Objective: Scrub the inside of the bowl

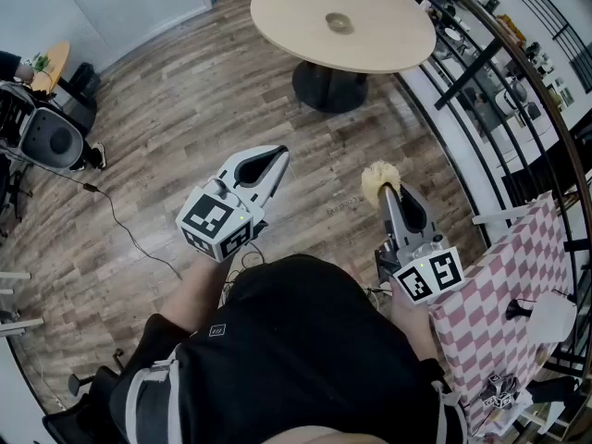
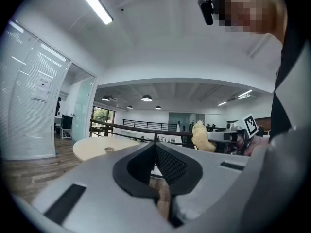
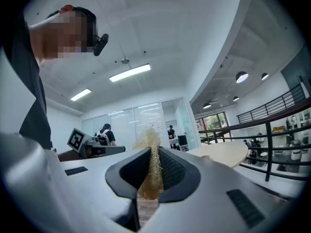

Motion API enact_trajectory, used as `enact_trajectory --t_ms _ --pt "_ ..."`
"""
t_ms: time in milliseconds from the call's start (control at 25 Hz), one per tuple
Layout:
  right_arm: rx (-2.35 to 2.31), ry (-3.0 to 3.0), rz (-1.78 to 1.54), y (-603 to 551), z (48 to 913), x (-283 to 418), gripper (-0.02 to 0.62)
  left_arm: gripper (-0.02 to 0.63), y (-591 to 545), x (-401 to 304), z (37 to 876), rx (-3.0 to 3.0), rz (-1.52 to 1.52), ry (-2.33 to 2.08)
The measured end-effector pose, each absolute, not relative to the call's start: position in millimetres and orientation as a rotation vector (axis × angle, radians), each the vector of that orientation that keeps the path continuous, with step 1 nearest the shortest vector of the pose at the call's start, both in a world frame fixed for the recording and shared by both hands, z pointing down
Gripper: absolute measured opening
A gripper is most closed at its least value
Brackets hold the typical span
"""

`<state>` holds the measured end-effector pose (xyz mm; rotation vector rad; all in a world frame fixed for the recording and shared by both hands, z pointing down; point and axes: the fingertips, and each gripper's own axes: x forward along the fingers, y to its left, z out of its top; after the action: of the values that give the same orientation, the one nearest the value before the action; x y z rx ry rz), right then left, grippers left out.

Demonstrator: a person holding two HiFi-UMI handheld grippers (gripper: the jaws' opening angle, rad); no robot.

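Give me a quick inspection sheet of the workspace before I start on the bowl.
Surface: round table, only the bowl seen on it, some way ahead of both grippers.
Job's things: bowl on the table; fibrous scrubber in the right gripper.
Clutter: pink checkered cloth at the right.
Grippers: left gripper shut, empty; right gripper shut on the scrubber.
Cables: black cable trailing across the wooden floor at the left.
Surroundings: black railing at the right.
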<state>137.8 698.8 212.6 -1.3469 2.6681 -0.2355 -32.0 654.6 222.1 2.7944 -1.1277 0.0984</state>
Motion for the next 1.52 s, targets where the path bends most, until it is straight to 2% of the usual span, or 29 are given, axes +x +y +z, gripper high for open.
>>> enact_trajectory --t_ms 560,920,1120,1520 --pt "-1.258 2.687 -0.268 692 208 182 0.058 0.009 653 12 240 2.769 0.096 -1.159" --pt "-1.207 2.729 -0.453 649 251 178 0.058 0.008 622 8 280 2.633 0.152 -1.248" --pt "-1.204 2.742 -0.439 575 252 162 0.058 0.008 556 -8 279 2.695 0.232 -1.291" --pt "-1.277 2.713 -0.403 378 232 118 0.058 0.009 344 -55 226 2.820 0.146 -1.320"
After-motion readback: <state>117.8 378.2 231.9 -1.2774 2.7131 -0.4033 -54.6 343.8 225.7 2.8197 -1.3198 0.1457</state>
